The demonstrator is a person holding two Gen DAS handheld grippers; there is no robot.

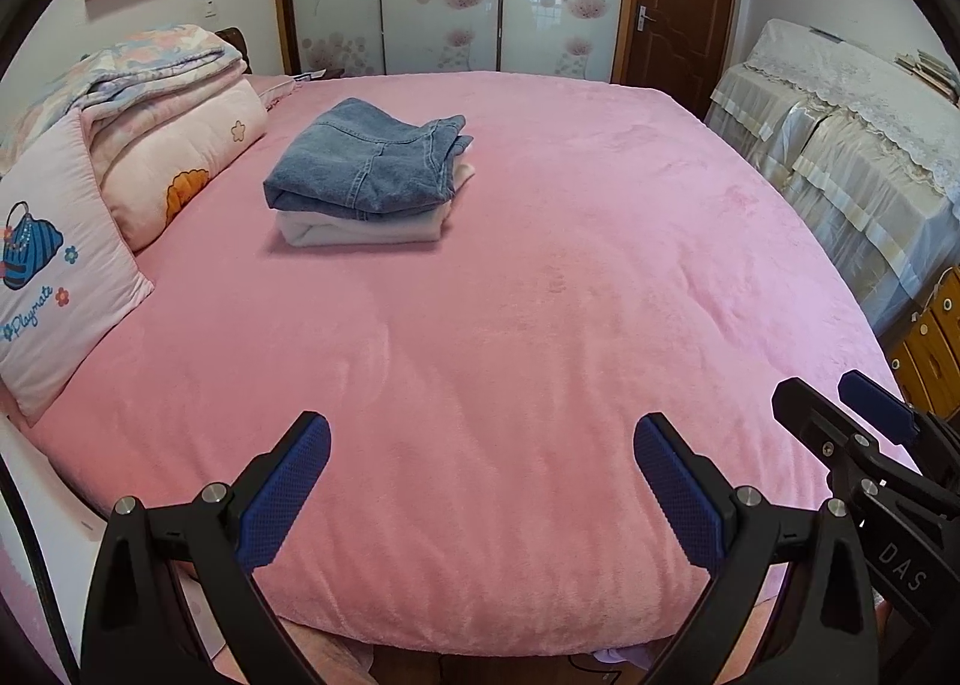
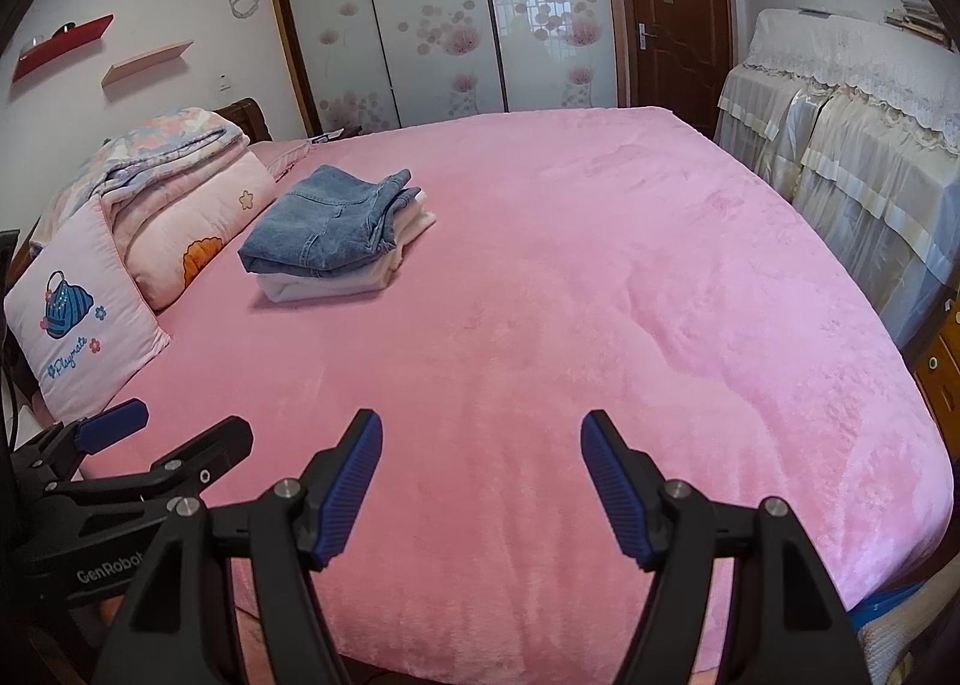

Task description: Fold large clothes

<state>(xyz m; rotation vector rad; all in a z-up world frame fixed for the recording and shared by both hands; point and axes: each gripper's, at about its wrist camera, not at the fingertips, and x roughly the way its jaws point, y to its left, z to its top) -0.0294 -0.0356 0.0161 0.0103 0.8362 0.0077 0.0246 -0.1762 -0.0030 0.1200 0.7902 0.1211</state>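
A wide bed under a fuzzy pink plush blanket (image 1: 540,325) fills most of both views, its near half bare. At the head end on the left lie a rolled floral quilt (image 1: 168,103) and a pale pink square cushion printed with a blue bag (image 1: 60,277).

The task's things sit on the far left part of the bed, close beside the quilt: a folded pair of blue denim jeans (image 1: 366,160) stacked squarely on top of a folded white garment (image 1: 360,229). Both look already folded, so by my judgement this pile is finished and nothing unfolded shows on the blanket.

The denim will likely be the heavier, stiffer piece, holding its creases and gripping well at the thick seams or waistband; the white cloth underneath looks softer and limper, apt to sag and slip if lifted by one layer. To move the stack, taking hold low at its two opposite edges, under both pieces, seems safest.

The left hand-held gripper (image 1: 480,481) hovers over the near edge of the bed with its blue pads spread wide and nothing between them. The right hand-held gripper (image 2: 480,481) is just beside it, jaws likewise wide and empty. The pile lies well apart from both, ahead and to their left.
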